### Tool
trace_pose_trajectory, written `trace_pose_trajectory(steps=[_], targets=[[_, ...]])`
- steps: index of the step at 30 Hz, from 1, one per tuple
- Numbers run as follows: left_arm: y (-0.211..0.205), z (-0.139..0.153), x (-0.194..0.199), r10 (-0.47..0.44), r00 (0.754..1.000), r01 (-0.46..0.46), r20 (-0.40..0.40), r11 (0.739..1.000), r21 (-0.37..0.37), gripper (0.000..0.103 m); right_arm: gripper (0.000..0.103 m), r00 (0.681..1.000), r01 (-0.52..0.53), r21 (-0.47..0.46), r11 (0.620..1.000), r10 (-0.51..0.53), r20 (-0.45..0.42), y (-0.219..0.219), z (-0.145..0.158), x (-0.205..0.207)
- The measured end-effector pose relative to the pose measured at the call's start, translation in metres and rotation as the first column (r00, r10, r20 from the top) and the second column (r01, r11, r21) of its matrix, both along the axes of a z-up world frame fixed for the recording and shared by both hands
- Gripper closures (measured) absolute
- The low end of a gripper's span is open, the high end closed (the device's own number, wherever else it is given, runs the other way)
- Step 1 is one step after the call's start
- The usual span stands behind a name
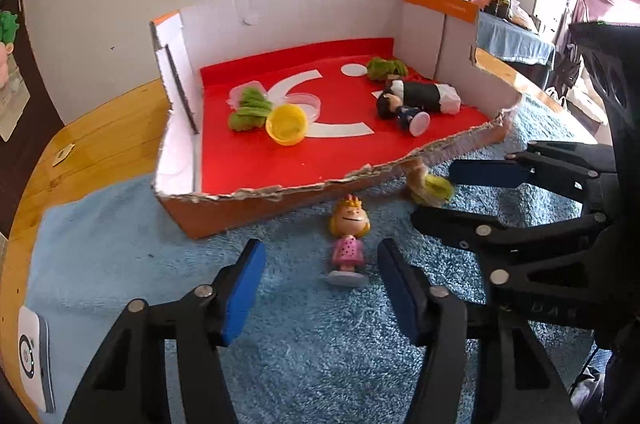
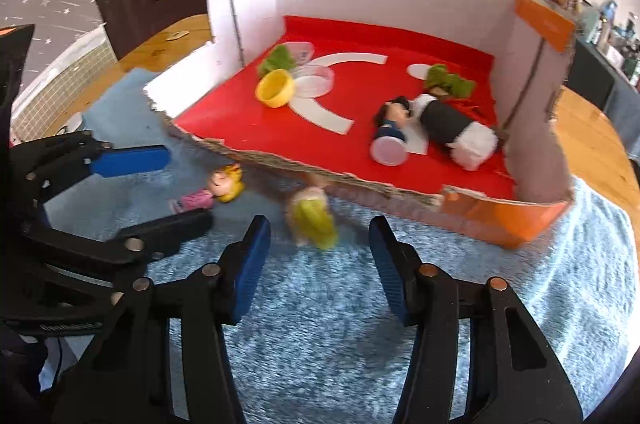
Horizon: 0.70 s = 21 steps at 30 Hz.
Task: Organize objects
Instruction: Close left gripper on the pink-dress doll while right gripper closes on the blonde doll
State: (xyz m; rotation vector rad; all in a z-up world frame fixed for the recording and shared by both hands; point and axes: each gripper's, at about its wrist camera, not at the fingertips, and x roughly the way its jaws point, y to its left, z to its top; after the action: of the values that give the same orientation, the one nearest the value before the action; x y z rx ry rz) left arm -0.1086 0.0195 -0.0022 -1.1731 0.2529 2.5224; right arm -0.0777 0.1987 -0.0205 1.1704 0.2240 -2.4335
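The left gripper (image 1: 322,288) is standing partly open around a blonde figurine in a pink dress (image 1: 347,240) lying on the blue towel (image 1: 320,364), pads not touching it. The right gripper (image 2: 318,266) is hovering, also partly open and holding nothing, just short of a blurred yellow-green toy (image 2: 313,216) beside the torn front wall of the cardboard box (image 2: 500,220). Inside are lying a yellow cup (image 2: 276,88) and a dark-haired figurine (image 2: 390,127).

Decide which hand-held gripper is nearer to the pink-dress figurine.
Left. The left hand-held gripper straddles the pink-dress figurine; the right hand-held gripper sits farther off, flanking the yellow-green toy.
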Motion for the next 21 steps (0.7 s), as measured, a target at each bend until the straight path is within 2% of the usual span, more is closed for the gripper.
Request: trace_pose_trajectory(steps=[3, 5, 11, 15, 21], targets=[[0.002, -0.003, -0.002, -0.011, 1.0, 0.011, 0.013, 1.0, -0.002, 0.053, 0.061, 1.0, -0.006, -0.001, 1.0, 0.006, 0.003, -0.002, 0.0, -0.001], [0.003, -0.003, -0.002, -0.016, 1.0, 0.016, 0.012, 1.0, -0.003, 0.054, 0.063, 1.0, -0.005, -0.012, 1.0, 0.005, 0.008, -0.001, 0.0, -0.003], [0.011, -0.003, -0.007, -0.029, 1.0, 0.028, 0.013, 1.0, 0.006, 0.062, 0.079, 1.0, 0.009, -0.025, 1.0, -0.009, 0.016, 0.001, 0.0, -0.004], [0.014, -0.003, -0.007, -0.037, 0.999, 0.037, 0.015, 0.999, 0.022, 0.08, 0.082, 1.0, 0.02, -0.046, 0.999, -0.02, 0.019, 0.004, 0.001, -0.002], [0.012, -0.003, -0.006, -0.026, 0.999, 0.025, 0.024, 0.999, 0.047, 0.08, 0.082, 1.0, 0.027, -0.074, 0.997, -0.026, 0.015, 0.007, 0.004, 0.005]])
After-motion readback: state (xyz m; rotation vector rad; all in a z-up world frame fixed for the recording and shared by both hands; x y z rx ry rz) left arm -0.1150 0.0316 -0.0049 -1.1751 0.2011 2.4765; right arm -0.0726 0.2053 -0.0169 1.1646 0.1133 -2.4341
